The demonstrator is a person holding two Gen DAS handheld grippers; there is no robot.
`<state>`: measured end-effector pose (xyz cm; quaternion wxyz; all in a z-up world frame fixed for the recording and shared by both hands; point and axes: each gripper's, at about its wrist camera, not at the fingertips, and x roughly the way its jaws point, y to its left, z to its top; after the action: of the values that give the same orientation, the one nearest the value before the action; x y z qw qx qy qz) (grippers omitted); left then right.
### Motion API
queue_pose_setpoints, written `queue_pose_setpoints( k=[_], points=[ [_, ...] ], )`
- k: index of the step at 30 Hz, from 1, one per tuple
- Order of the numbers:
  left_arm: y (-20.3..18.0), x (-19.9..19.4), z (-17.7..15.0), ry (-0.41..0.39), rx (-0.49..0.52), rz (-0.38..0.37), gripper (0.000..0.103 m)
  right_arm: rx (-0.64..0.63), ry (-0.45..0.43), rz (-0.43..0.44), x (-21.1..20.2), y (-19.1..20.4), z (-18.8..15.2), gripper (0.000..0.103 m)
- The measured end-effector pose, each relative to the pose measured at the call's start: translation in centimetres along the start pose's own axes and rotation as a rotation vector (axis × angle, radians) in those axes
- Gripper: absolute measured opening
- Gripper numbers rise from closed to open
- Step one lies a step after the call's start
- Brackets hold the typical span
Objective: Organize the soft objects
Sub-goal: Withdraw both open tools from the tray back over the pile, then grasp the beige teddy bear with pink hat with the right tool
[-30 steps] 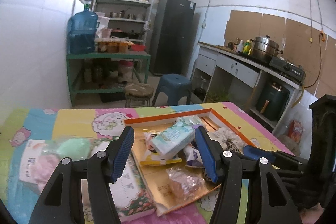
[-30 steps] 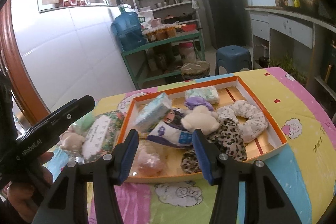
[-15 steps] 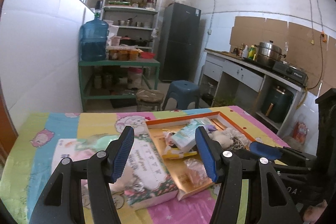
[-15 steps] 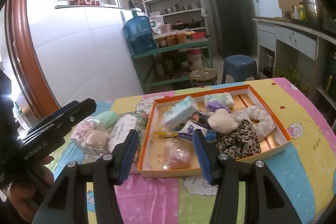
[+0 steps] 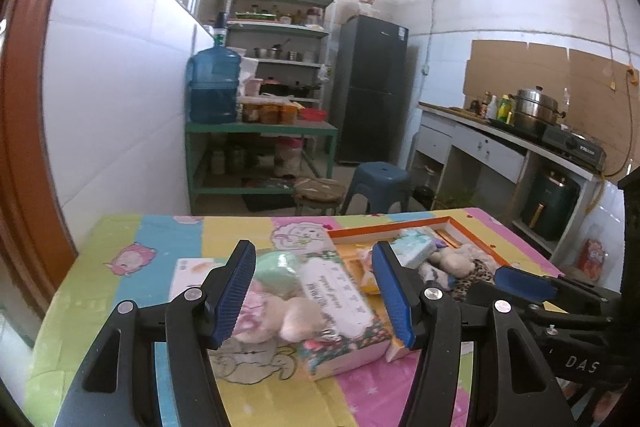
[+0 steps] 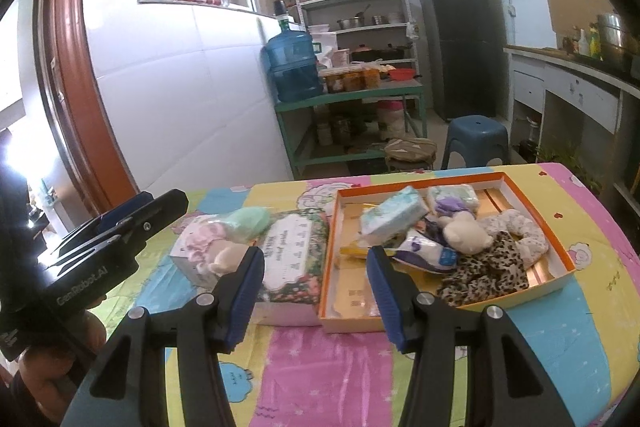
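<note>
Blue pads of the left hand-held gripper [image 5: 316, 295] stand apart, nothing between them, above the table [image 5: 132, 239]; the right hand-held gripper [image 6: 316, 295] is likewise released and empty. Beyond them, mid-frame in the right wrist view, the orange-rimmed tray [image 6: 558, 251] holds a tissue pack [image 6: 394, 215], a beige plush [image 6: 464, 233] and leopard-print cloth [image 6: 486, 277]. Touching the tray's left side lies a floral box [image 6: 294, 251], with a bag of pastel soft toys [image 6: 218, 239] beside it.

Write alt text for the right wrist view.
The open, empty right gripper hovers over a cartoon-print table, above an orange tray heaped with tissue packs, a plush toy and leopard fabric. A floral box lies left of the tray, the left gripper at far left, kitchen shelves behind.
</note>
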<state>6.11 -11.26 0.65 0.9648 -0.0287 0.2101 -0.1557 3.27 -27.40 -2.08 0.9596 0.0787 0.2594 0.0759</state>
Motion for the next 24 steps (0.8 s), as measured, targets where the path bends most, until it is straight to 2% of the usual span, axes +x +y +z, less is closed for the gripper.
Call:
queue_pose_setpoints(
  k=[13,24],
  points=[
    [5.5,-3.6,-0.6,-0.043,-0.035,0.088,0.062,-0.047,0.009,0.039,0.3,4.2,-0.4,0.053],
    [9.2,-3.7,-2.4,-0.019,-0.071,0.131,0.062,-0.106,0.049,0.078,2.7,7.3,-1.3,0.053]
  ],
)
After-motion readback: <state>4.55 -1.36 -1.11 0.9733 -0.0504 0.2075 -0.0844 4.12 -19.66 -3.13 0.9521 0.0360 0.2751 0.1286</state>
